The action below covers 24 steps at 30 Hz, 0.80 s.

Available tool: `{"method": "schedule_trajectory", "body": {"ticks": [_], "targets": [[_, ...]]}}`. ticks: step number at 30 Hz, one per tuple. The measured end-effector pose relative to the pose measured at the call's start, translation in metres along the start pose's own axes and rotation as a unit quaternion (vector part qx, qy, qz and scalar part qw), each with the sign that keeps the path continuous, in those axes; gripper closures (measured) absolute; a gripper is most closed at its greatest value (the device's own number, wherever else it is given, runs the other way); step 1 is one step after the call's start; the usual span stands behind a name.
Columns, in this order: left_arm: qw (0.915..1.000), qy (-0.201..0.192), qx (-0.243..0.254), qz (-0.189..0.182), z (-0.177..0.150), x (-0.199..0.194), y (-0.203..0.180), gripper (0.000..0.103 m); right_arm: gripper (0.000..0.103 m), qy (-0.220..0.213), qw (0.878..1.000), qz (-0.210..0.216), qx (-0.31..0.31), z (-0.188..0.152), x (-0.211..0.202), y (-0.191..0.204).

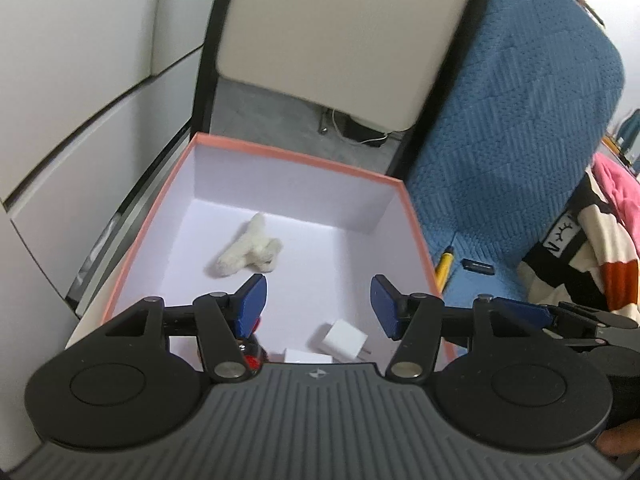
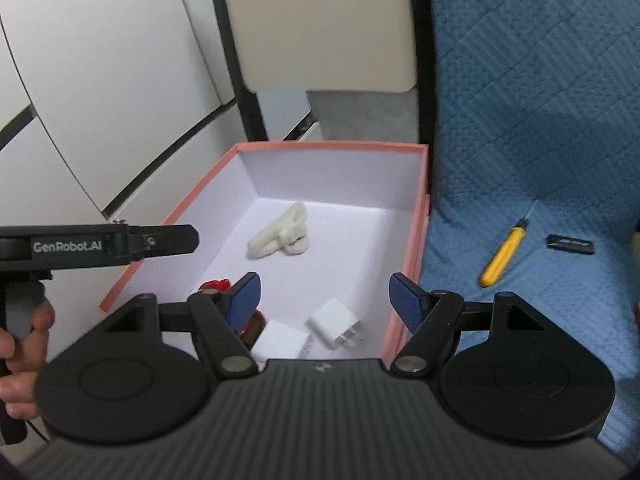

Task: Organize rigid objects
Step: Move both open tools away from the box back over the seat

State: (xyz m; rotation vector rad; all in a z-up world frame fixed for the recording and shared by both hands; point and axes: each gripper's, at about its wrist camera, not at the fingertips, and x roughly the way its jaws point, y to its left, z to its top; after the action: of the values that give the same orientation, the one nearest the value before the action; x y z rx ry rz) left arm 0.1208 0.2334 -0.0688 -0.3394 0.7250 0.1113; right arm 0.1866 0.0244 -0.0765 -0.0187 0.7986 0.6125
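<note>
Both the left gripper (image 1: 318, 307) and the right gripper (image 2: 325, 300) hang spread wide and empty over the pink-rimmed white cardboard box (image 2: 412, 216). Inside lie a fuzzy cream hair clip (image 2: 280, 236), two white plug chargers (image 2: 334, 322) and something red (image 2: 216, 283). A yellow-handled screwdriver (image 2: 502, 254) and a small black flat stick (image 2: 570, 244) rest apart on the blue quilted cover (image 2: 540, 120) beside the box.

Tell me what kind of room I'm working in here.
Probably a bedroom or living room at home: a blue quilted cover on a bed or sofa, white cabinet doors, and clothing piled nearby. The pink-rimmed box sits beside the cover.
</note>
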Motion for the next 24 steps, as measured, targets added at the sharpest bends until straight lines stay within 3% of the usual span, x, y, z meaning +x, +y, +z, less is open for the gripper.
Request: {"method": "schedule_trajectory", "body": {"ticks": [7,14,24], "targets": [[0.9996,-0.015,0.017,-0.019,-0.004,-0.017,-0.034,0.04,0.03,-0.019,1.0,-0.018,0.009,-0.006,-0.029,-0.019],[0.9986,-0.003,0.022,-0.047,-0.022,-0.016,-0.067,0.04,0.03,-0.031,0.999,-0.04,0.018,-0.016,-0.053,-0.037],[0.9977,-0.007,0.031,-0.059,-0.04,-0.02,-0.094,0.04,0.03,-0.03,0.996,-0.075,0.027,-0.037,-0.077,-0.069]]}}
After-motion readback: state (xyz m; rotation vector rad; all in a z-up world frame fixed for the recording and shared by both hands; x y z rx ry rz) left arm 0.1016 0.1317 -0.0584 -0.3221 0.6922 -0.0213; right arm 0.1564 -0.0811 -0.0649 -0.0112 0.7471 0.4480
